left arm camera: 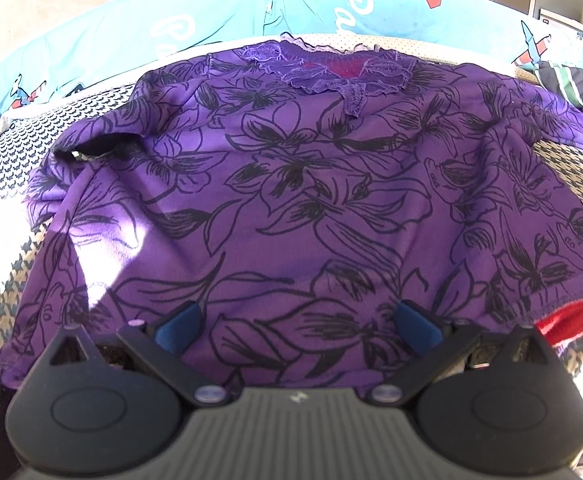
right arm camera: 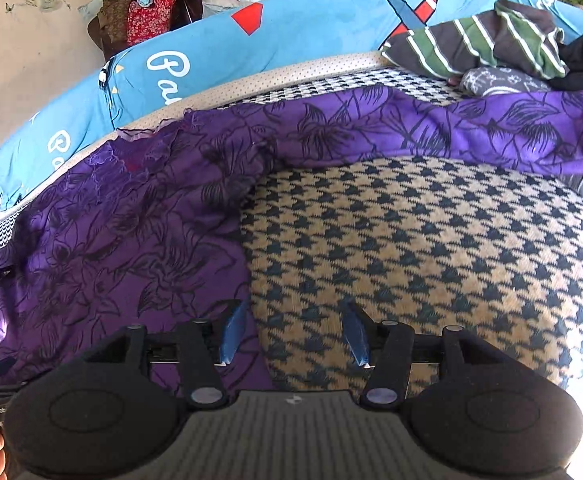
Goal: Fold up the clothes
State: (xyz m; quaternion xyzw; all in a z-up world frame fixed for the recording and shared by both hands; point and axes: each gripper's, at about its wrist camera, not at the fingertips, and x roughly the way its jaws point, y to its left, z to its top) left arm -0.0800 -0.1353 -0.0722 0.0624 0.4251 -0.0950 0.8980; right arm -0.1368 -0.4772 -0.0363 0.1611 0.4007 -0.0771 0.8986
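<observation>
The purple floral top (left arm camera: 291, 184) lies spread on the houndstooth bedcover (right arm camera: 411, 240). The left gripper (left arm camera: 297, 326) hovers above its hem, jaws wide apart, empty. The right gripper (right arm camera: 293, 332) stands half-open beside the top's edge, gripping nothing.

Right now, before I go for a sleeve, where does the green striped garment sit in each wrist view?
Left wrist view: the green striped garment lies at the far right edge, just beyond the purple floral top.
Right wrist view: it is heaped at upper right, behind the top's spread sleeve.
Shared landmark: the blue cushion with white lettering along the back.
</observation>
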